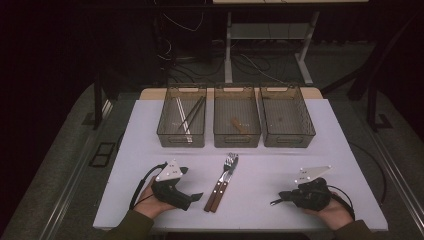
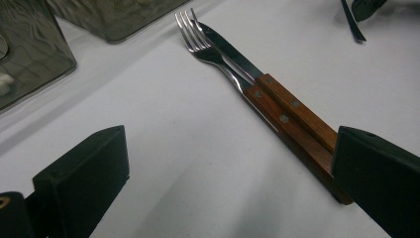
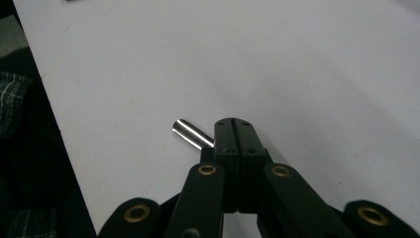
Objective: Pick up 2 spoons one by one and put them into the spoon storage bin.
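A fork (image 1: 230, 161) and a knife (image 1: 226, 176) with wooden handles lie side by side at the table's front middle. In the left gripper view, the fork (image 2: 199, 42) and knife (image 2: 233, 52) point away, and one jaw covers the handle ends. My left gripper (image 1: 192, 184) (image 2: 228, 148) rests just left of them, open, with bare table between its jaws. My right gripper (image 1: 284, 195) (image 3: 234, 124) sits near the front right, jaws pressed together on a thin metal piece (image 3: 190, 134) that juts out to the left (image 1: 275, 202).
Three see-through bins stand in a row at the back. The left bin (image 1: 165, 131) holds long thin sticks, the middle bin (image 1: 220, 137) holds a brown wooden piece, and the right bin (image 1: 305, 131) looks bare. The table's front edge runs close under both hands.
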A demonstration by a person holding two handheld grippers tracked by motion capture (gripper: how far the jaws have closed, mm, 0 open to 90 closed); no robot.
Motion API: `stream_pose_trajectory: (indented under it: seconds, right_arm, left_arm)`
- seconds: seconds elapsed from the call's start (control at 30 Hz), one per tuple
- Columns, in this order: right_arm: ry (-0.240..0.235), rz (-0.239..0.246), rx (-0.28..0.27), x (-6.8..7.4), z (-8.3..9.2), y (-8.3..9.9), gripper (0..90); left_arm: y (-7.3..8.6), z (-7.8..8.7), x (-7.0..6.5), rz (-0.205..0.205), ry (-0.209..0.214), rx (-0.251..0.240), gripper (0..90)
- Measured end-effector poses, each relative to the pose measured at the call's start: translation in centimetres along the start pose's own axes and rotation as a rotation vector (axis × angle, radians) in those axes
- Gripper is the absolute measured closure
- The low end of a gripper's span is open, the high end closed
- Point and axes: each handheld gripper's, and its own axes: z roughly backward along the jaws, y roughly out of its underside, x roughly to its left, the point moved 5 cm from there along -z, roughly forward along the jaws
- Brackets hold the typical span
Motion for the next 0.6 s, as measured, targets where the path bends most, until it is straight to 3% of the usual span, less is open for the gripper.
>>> stream_pose_trajectory:
  seconds: [0.43, 0.6]
  right_arm:
    - [-0.006, 0.039, 0.031, 0.67, -0.42, 0.25, 90.0]
    - [0.022, 0.065, 0.031, 0.86, -0.53, 0.17, 90.0]
  left_arm:
    - [0.02, -0.01, 0.02, -0.001, -0.001, 0.003, 0.3]
    - [0.02, -0.01, 0.01, -0.003, -0.001, 0.002, 0.3]
